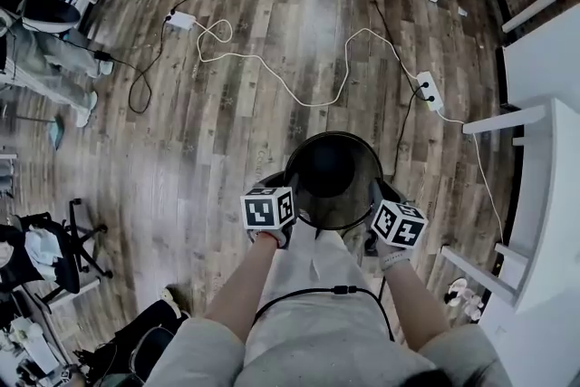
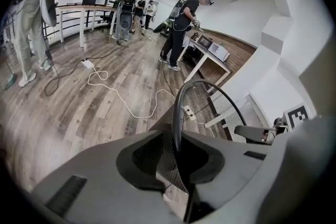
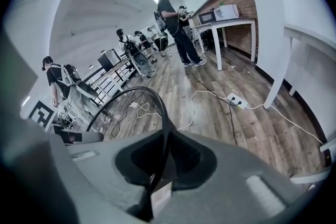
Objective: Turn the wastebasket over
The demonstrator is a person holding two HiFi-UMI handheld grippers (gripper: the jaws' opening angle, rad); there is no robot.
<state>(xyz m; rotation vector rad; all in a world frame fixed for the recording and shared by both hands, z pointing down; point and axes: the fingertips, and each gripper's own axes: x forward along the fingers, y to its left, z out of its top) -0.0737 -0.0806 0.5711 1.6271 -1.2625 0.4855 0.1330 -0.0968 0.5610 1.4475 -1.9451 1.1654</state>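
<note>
The black wire-mesh wastebasket (image 1: 331, 181) hangs mouth-up above the wooden floor, just in front of the person's body. My left gripper (image 1: 288, 197) is shut on the left side of its rim, and my right gripper (image 1: 373, 195) is shut on the right side. In the left gripper view the wastebasket (image 2: 212, 108) has its dark rim running down between the jaws of the left gripper (image 2: 176, 161). In the right gripper view the wastebasket (image 3: 125, 110) is pinched the same way by the right gripper (image 3: 160, 165). The basket's bottom is hidden.
A white cable (image 1: 272, 72) runs across the floor between an adapter (image 1: 180, 19) and a power strip (image 1: 430, 91). White tables (image 1: 544, 195) stand close on the right. An office chair (image 1: 54, 249) and standing people are at the left and far side.
</note>
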